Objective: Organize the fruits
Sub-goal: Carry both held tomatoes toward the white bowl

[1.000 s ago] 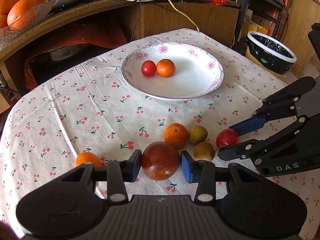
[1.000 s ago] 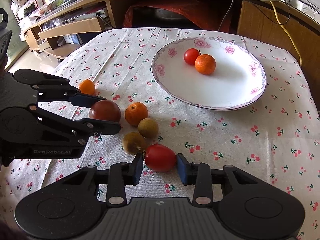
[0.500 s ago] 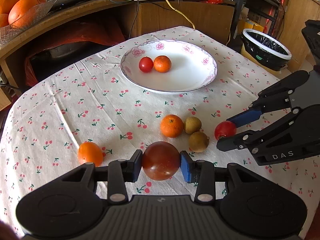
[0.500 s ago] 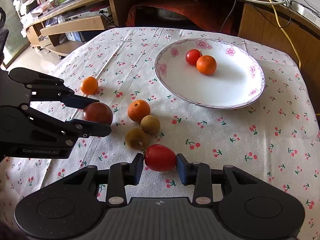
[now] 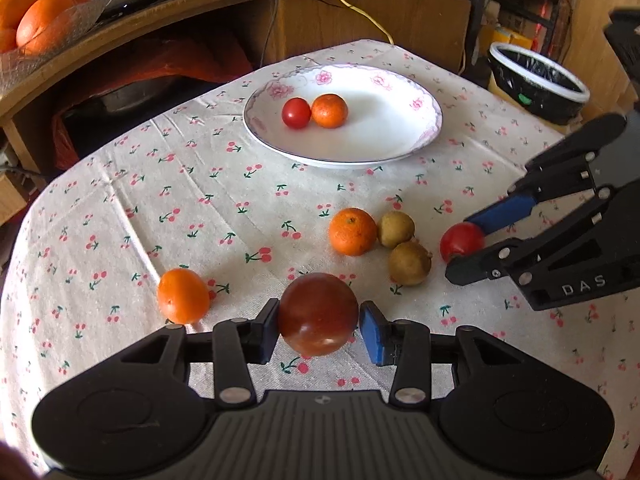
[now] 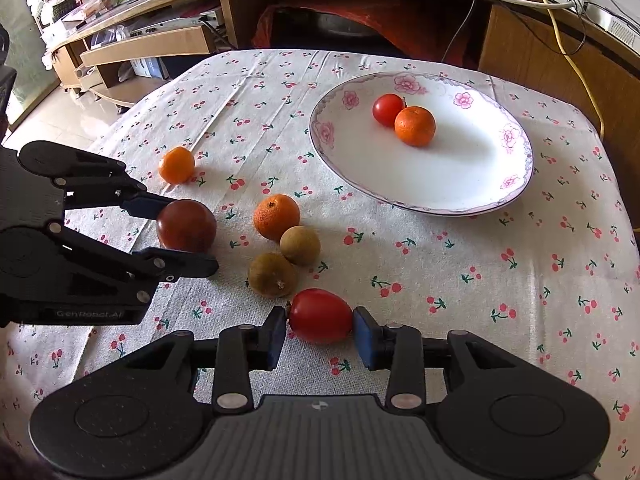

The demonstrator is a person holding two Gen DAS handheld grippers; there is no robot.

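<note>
**Both grippers hold fruit**

The left gripper (image 5: 319, 326) clamps a dark red tomato (image 5: 318, 314); the right gripper (image 6: 320, 330) clamps a red tomato (image 6: 321, 315). Ahead of both lies the plate (image 6: 516, 184). Only the left view shows a lined bin (image 5: 536, 80) beyond the right gripper.

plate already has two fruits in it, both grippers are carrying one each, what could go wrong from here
The dark red tomato is held only at its sides by the left gripper, so it may slip. The red tomato in the right gripper is similar. Dropped into the plate, either could knock the mandarin.
</note>
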